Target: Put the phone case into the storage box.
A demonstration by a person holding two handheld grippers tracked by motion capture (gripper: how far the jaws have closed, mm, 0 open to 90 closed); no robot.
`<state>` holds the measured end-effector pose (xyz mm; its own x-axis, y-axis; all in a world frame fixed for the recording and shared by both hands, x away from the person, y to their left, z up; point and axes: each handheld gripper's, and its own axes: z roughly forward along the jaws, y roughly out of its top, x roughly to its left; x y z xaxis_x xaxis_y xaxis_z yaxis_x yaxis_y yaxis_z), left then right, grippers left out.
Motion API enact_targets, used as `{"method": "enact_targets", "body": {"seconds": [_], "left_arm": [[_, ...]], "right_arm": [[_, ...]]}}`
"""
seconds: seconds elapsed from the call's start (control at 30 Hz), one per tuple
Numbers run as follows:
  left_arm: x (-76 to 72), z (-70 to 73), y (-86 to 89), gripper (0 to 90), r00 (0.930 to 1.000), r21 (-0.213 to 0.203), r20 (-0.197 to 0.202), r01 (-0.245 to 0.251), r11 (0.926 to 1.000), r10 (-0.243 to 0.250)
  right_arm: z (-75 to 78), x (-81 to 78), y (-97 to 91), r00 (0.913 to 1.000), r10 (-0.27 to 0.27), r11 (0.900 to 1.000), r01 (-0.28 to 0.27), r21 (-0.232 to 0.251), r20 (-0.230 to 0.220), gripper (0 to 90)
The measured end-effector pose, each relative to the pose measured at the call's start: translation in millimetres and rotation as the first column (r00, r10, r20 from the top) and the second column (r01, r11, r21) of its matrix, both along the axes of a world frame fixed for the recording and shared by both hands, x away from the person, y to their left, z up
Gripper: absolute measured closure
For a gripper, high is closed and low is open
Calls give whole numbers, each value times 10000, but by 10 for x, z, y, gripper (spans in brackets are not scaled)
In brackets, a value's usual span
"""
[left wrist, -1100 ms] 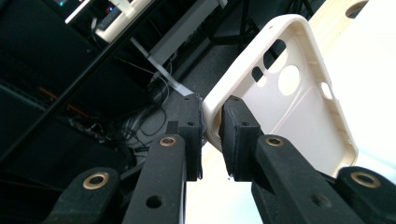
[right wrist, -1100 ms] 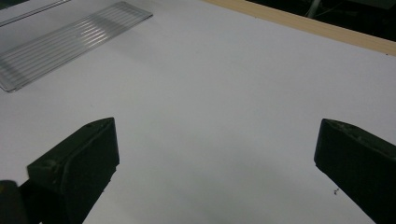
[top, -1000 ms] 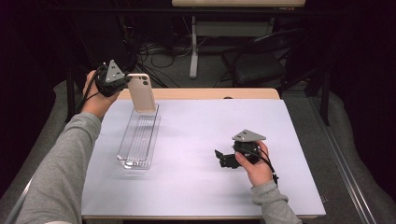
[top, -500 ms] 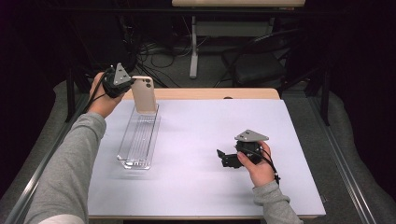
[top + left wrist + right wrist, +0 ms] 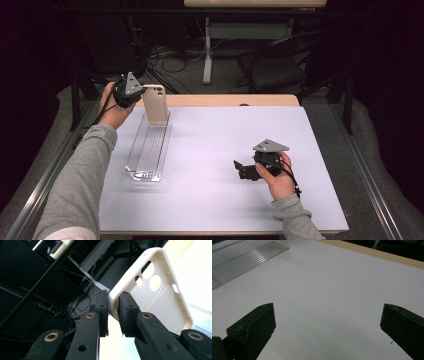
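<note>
A cream phone case (image 5: 156, 104) stands upright over the far end of a clear ridged tray (image 5: 147, 150) at the table's left. My left gripper (image 5: 142, 95) is shut on the case's edge from the left. In the left gripper view its two jaws (image 5: 113, 302) pinch the rim of the case (image 5: 160, 297), whose inner side and camera cut-outs face me. My right gripper (image 5: 239, 167) rests low on the white table at the right, open, pointing left. The right gripper view has its jaws (image 5: 327, 308) wide apart over bare white surface, with the tray (image 5: 244, 262) far off.
The white table top (image 5: 225, 135) has a wooden strip (image 5: 235, 101) along its far edge. Beyond it lie dark floor, cables and a chair base (image 5: 272, 70). Metal rails (image 5: 45, 175) run along both sides of the table.
My left hand has sunk a little with the phone case, bringing it closer to the tray's far end. The right hand has stayed put.
</note>
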<state>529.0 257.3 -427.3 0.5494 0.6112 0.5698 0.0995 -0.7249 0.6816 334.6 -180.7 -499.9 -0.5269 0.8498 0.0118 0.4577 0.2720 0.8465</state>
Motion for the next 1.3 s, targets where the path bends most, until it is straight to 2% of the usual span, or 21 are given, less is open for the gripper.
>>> {"method": "enact_targets", "body": {"seconds": [0.27,0.43,1.07,1.3], "left_arm": [[2,-101,-11,791,10000,-130,3,-38,9999,38],[4,-141,-9,791,10000,-68,-57,-68,10000,67],[-4,-172,-52,791,10000,135,51,-75,9999,74],[-11,-205,-22,790,9999,19,107,-114,9999,113]], "right_arm": [[-5,-2,-2,10000,13,10000,-13,-1,-30,0],[-5,-2,-2,10000,18,10000,-18,-13,-39,0],[-25,2,3,9999,100,9999,-101,-113,-89,0],[-28,3,7,9998,124,9998,-126,-158,-136,0]]}}
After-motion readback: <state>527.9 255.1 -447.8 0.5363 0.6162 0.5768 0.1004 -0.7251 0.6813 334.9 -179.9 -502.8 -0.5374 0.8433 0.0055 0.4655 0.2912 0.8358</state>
